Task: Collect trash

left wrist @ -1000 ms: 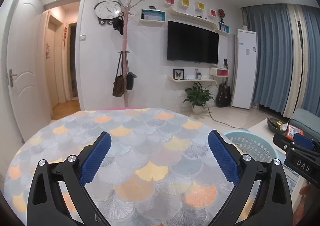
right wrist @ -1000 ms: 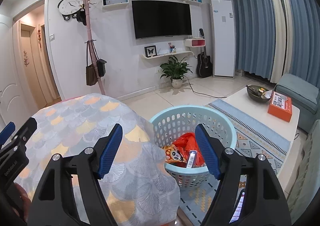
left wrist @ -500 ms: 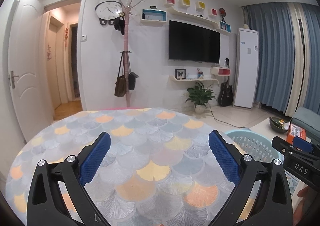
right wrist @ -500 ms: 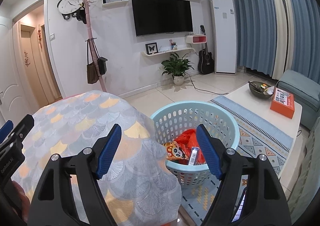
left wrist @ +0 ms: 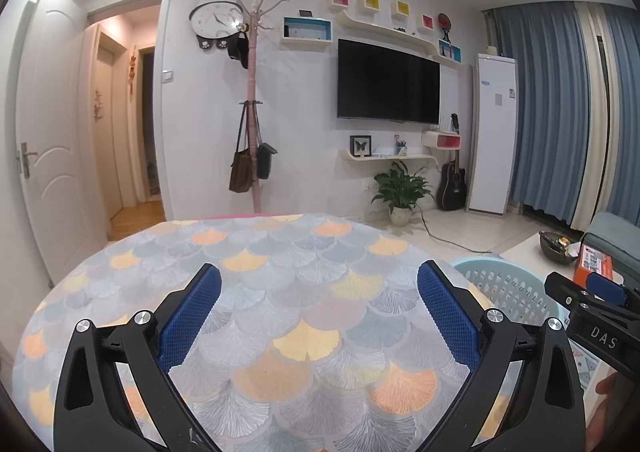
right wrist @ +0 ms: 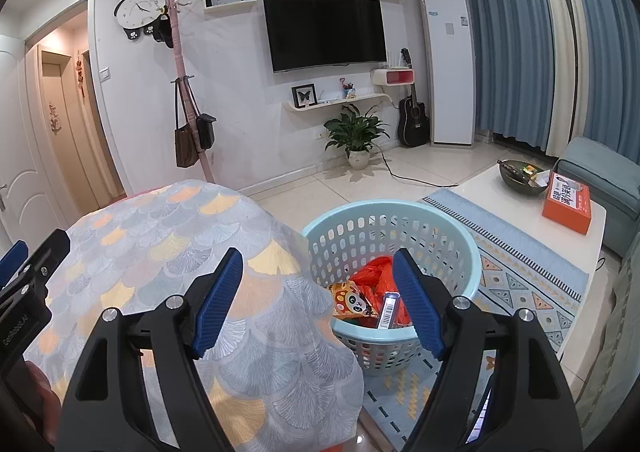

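Observation:
A light blue perforated basket (right wrist: 400, 223) stands on the floor just right of the round table (right wrist: 168, 252). Inside it lie a red plastic bag (right wrist: 374, 270), a panda-print snack wrapper (right wrist: 352, 298) and a small barcoded pack (right wrist: 388, 308). My right gripper (right wrist: 318, 300) is open and empty, held above the table's right edge and the basket's near rim. My left gripper (left wrist: 318, 312) is open and empty over the table (left wrist: 280, 272). The basket's rim (left wrist: 500, 272) shows at the right in the left wrist view, with the right gripper's tip (left wrist: 588, 292) beyond it.
The table wears a fan-pattern cloth. A white coffee table (right wrist: 540, 203) holds an orange box (right wrist: 568, 201) and a dark bowl (right wrist: 520, 175). A patterned rug (right wrist: 520, 272) lies under the basket. A sofa (right wrist: 604, 179), a coat rack (right wrist: 184, 91), a plant (right wrist: 356, 135) and a guitar stand by the walls.
Both grippers have risen and tilted slightly, so the table and basket sit a little lower in view. Both stay open and empty.

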